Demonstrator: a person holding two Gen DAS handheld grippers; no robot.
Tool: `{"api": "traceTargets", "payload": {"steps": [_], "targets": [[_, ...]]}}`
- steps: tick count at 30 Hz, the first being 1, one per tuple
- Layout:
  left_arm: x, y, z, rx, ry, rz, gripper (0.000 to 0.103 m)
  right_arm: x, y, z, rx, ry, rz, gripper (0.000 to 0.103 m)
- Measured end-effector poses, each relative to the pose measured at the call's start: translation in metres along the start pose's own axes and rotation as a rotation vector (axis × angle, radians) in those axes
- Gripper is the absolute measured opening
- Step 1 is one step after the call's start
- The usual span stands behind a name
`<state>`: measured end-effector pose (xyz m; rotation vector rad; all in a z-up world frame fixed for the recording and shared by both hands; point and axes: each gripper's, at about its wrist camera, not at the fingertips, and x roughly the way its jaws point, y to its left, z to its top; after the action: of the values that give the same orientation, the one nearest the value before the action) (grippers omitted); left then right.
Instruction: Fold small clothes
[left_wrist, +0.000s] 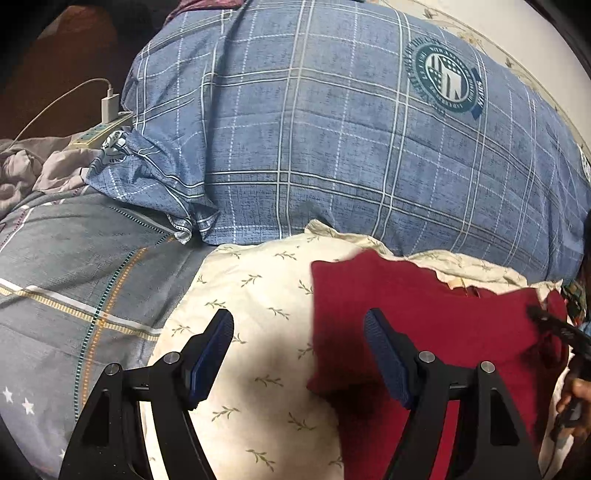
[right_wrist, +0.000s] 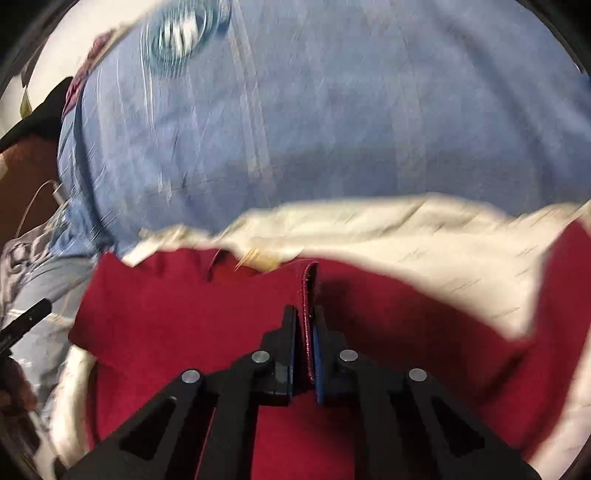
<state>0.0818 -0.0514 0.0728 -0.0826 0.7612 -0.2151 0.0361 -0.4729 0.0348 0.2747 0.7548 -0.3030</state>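
One right tool (right_wrist: 306, 321) pinches the red garment's (right_wrist: 177, 314) hem, held upright.

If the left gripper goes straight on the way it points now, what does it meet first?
Probably the cream leaf-print cloth, beside the red garment's left edge. The left gripper is open and empty; depth is unclear.

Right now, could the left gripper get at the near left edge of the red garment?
Probably yes: the left gripper is open and empty right over the red garment, whose left edge lies bare between its fingers on the cream leaf-print cloth.
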Motion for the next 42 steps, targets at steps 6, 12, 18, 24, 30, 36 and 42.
{"api": "traceTargets", "payload": {"steps": [6,12,18,24,30,36,42], "targets": [[0.023,-0.018,-0.005,-0.045,0.049,-0.064,0.073,0.022,-0.028,-0.007,0.088,0.163,-0.045,0.042],[0.064,-0.047,-0.008,0.074,0.126,0.015,0.073,-0.014,-0.029,-0.005,0.141,0.033,-0.04,0.046],[0.11,-0.041,-0.021,0.013,0.223,0.054,0.075,0.039,0.006,-0.016,-0.031,0.189,-0.036,0.041],[0.104,-0.049,-0.02,0.068,0.194,0.073,0.074,0.019,-0.001,-0.018,0.02,0.18,-0.009,0.044],[0.069,-0.06,-0.032,0.092,0.16,0.042,0.074,0.009,0.003,-0.044,-0.005,0.219,-0.006,0.054],[0.027,-0.066,-0.041,0.143,0.12,0.049,0.074,-0.014,0.01,-0.058,0.024,0.223,0.043,0.055],[0.0,-0.074,-0.05,0.155,0.094,0.032,0.074,-0.036,0.007,-0.076,0.023,0.216,0.047,0.067]]}}
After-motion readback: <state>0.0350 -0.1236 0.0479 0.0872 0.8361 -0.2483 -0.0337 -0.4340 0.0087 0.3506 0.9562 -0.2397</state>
